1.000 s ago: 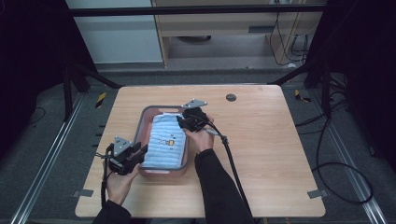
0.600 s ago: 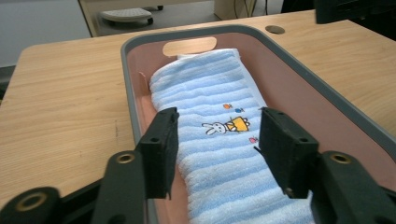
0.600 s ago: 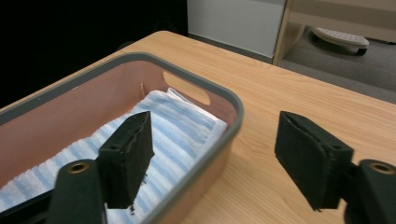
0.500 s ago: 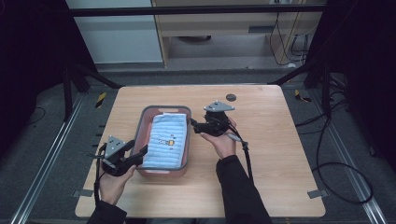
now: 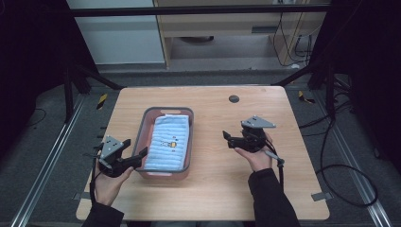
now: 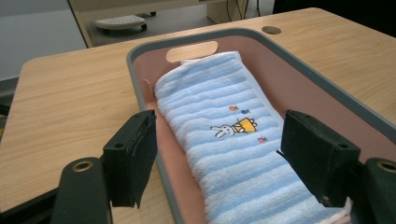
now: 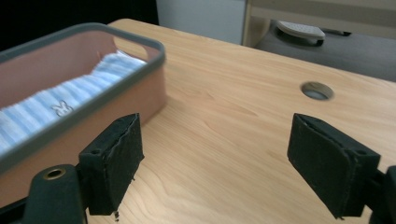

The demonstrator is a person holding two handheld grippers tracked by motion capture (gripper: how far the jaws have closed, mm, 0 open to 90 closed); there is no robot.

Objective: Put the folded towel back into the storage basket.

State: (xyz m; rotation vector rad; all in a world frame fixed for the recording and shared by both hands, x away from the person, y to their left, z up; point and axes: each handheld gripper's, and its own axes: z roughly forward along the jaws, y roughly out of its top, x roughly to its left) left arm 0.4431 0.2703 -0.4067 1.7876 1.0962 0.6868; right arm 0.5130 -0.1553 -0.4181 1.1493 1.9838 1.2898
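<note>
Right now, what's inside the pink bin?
A folded blue striped towel with a rabbit print lies in the bin. Whatever is beneath the towel is covered.

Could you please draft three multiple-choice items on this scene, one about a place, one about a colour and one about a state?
1. Where does the folded towel lie?
A. inside the basin
B. on the bare table
C. on the floor

2. What colour are the towel's stripes?
A. red and black
B. light blue and white
C. green and yellow

3. How does the right gripper stand?
A. shut on the towel
B. shut on the basin's rim
C. open, with nothing between its jaws

Answers:
1 A, the basin's walls enclose the towel in the left gripper view.
2 B, pale blue and white bands run across it.
3 C, the right gripper view shows bare table between the parted jaws.
</note>
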